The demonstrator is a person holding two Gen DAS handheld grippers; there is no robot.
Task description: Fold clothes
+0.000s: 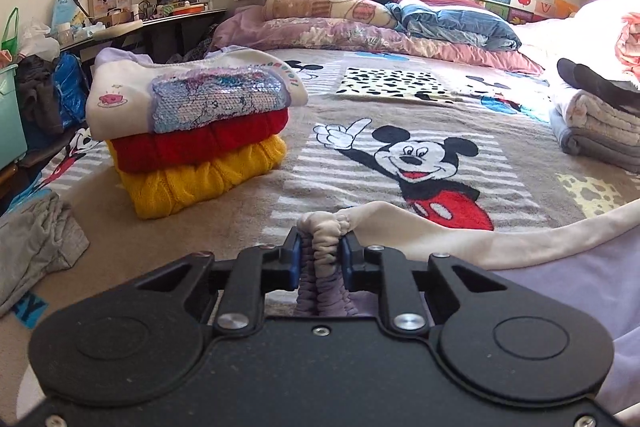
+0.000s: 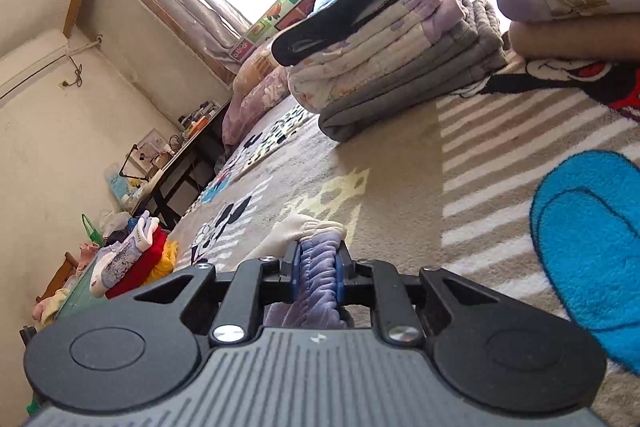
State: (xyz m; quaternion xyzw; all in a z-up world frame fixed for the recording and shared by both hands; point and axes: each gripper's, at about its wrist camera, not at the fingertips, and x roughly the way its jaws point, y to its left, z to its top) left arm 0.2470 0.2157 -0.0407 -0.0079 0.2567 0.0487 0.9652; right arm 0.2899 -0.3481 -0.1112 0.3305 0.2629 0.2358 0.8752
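Now 2 grippers show, 1 per view, and both pinch the same garment [image 1: 560, 267], a lilac piece with a cream edge. The left gripper [image 1: 320, 251] has its blue pads pressed onto a bunched, gathered fold of cream and lilac cloth that sticks up between the fingers. From there the cream edge runs off to the right, low over the blanket [image 1: 248, 203], with lilac cloth below it. The right gripper [image 2: 319, 259] likewise clamps a ruffled lilac bunch, with a cream tip poking out just past the fingers.

On the Mickey blanket sit 2 folded stacks in the left view. The left stack [image 1: 192, 131] counts 3 pieces: a white sequinned top on a red knit on a yellow knit. The right stack [image 1: 600, 123] is pale and grey layers with a black item on top; I cannot count its layers. 1 loose grey garment [image 1: 40, 247] lies crumpled at the left edge. A pile of pillows [image 1: 360, 23] lies at the head of the bed, under a bright window.

The left gripper points slightly down toward the blanket, level across. The right view is rolled, so the blanket slopes up to the right; its gripper sits low, near the blanket, with the pale stack [image 2: 400, 67] ahead.
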